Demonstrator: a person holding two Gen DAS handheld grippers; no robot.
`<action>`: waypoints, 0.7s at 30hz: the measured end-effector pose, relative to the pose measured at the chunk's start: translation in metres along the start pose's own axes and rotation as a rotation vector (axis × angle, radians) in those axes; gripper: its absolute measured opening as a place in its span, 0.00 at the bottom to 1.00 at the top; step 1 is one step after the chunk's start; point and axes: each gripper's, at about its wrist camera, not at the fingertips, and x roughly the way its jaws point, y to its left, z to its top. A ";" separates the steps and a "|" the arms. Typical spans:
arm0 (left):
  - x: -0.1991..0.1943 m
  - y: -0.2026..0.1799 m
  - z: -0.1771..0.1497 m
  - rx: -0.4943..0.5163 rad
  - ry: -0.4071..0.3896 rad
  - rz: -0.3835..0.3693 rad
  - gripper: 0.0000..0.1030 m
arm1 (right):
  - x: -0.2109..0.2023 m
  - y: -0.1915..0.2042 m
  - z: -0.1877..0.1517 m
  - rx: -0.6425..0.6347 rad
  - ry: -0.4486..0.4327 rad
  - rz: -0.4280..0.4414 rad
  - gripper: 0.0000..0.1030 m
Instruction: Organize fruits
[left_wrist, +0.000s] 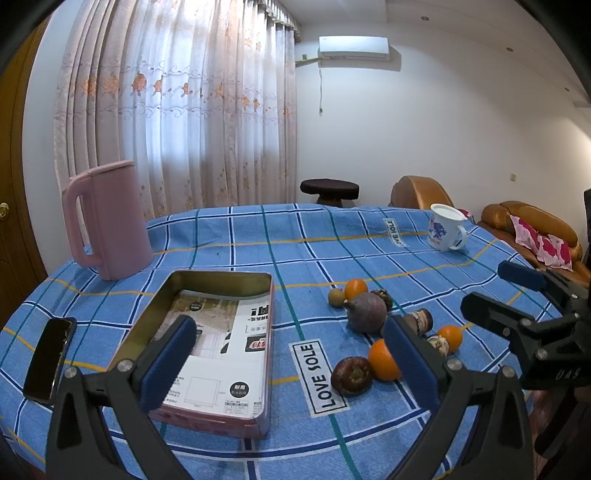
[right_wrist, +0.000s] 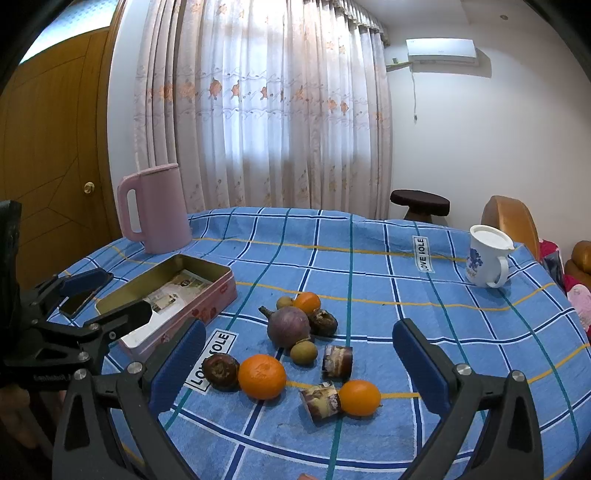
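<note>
Both grippers spread wide, nothing held: left gripper (left_wrist: 291, 360) hangs over the near table edge between tin and fruit; right gripper (right_wrist: 299, 363) hangs over the fruit pile, blue ribbed pads on black plastic arms with metal rivets. Fruit is loose on the tablecloth (right_wrist: 369, 266), right of the tin, none inside it. Pile: big orange (right_wrist: 262, 376), glossy and dimpled; smaller orange (right_wrist: 360, 398); a third orange (right_wrist: 307, 302) at the back; round dull-purple fruit (right_wrist: 288, 326) with a stubby stem; two dark wrinkled brown fruits (right_wrist: 221, 370) (right_wrist: 323, 322); two small tan smooth balls (right_wrist: 303, 352) (right_wrist: 284, 302); two short cut cylinders, dark skin with pale patches (right_wrist: 337, 362) (right_wrist: 320, 401). Tin (left_wrist: 207, 347): rectangular, pink outside, gold metal inside, printed paper sheet lying in it, print too small to read. Cloth is blue woven plaid with white, navy, teal and yellow lines; sewn white labels read "LOVE SOLE" (left_wrist: 320, 378). Pink matte plastic jug (left_wrist: 107, 221) with handle stands behind the tin. White mug (right_wrist: 485, 256) with blue floral print stands far right. Black glossy phone (left_wrist: 50, 360) lies left of the tin. Lettering on the gripper bodies is illegible.
</note>
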 end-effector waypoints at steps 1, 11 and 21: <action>0.000 0.000 0.000 0.000 0.002 0.000 1.00 | 0.000 0.000 0.000 -0.001 0.001 0.000 0.99; 0.002 -0.001 -0.001 -0.003 0.008 -0.002 1.00 | 0.003 -0.002 -0.003 0.004 0.008 0.002 0.99; 0.008 -0.001 -0.009 0.001 0.021 -0.010 1.00 | 0.005 -0.006 -0.012 -0.003 0.014 0.001 0.99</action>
